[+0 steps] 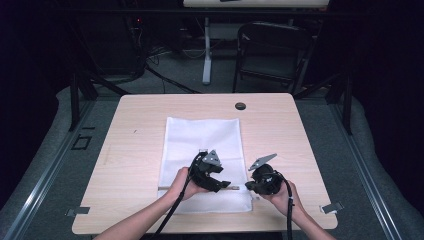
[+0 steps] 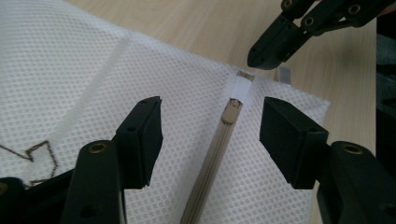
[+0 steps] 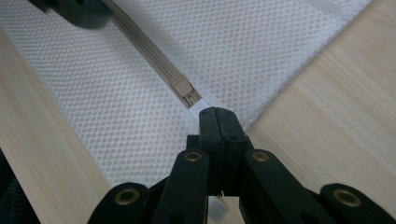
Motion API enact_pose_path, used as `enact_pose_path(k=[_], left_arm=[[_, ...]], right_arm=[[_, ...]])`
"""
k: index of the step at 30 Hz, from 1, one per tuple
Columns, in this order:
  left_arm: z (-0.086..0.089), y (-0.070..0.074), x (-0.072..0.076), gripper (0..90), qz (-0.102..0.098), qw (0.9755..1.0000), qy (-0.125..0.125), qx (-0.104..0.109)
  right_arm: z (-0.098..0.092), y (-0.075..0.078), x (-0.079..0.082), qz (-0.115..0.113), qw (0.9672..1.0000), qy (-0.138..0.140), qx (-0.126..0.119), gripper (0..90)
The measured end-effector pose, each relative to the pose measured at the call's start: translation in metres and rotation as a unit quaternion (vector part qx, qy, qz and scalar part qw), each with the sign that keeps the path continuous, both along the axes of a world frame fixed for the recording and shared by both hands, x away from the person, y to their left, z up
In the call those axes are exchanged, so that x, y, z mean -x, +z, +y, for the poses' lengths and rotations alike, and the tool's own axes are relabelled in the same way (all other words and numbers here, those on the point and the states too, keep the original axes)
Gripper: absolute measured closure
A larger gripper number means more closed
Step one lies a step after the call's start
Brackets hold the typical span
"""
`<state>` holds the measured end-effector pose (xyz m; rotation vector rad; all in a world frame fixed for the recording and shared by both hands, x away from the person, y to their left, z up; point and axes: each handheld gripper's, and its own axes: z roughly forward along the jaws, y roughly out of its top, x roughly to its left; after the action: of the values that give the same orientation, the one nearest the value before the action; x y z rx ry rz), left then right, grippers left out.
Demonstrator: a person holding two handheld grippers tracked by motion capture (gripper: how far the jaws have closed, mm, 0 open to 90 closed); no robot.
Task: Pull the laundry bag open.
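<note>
A white mesh bag (image 1: 202, 145) lies flat on the wooden table (image 1: 135, 150), its tan zipper running along the near edge. In the left gripper view the zipper slider (image 2: 230, 111) sits near the zipper's end, and my left gripper (image 2: 210, 135) stands open with one pad on each side of the zipper, neither touching it. My right gripper (image 3: 217, 114) is shut on the white tab (image 3: 198, 106) at the zipper's end, just past the slider (image 3: 183, 88). In the high view the left gripper (image 1: 231, 187) and right gripper (image 1: 248, 187) meet tip to tip at the bag's near right corner.
A round cable hole (image 1: 240, 106) sits at the table's far edge. Metal clips (image 1: 77, 211) (image 1: 332, 207) mark the near corners. A dark folding chair (image 1: 272, 50) and a desk leg (image 1: 206, 50) stand beyond the table.
</note>
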<state>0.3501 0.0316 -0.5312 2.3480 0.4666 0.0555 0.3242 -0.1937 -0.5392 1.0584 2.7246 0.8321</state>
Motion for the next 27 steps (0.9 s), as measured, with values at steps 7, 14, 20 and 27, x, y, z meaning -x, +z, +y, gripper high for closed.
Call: enact_pose_path(k=[7, 14, 20, 27], left_arm=[[-0.015, -0.017, 0.000, 50.1, 0.018, 0.9992, -0.025, -0.024], [-0.026, -0.031, 0.000, 60.0, 0.011, 0.9986, -0.034, -0.039], [-0.028, -0.035, -0.002, 63.4, 0.007, 0.9984, -0.045, -0.034], [-0.033, -0.039, -0.002, 68.0, -0.004, 0.9976, -0.061, -0.034]], right_arm=[[0.011, -0.010, -0.006, 0.004, 0.9999, 0.007, 0.012, 90.0], [0.010, -0.014, -0.007, 0.004, 0.9999, 0.007, 0.015, 90.0], [0.007, -0.019, -0.009, 0.018, 0.9998, 0.002, 0.010, 90.0], [0.005, -0.021, -0.010, 0.026, 0.9996, -0.008, -0.008, 90.0]])
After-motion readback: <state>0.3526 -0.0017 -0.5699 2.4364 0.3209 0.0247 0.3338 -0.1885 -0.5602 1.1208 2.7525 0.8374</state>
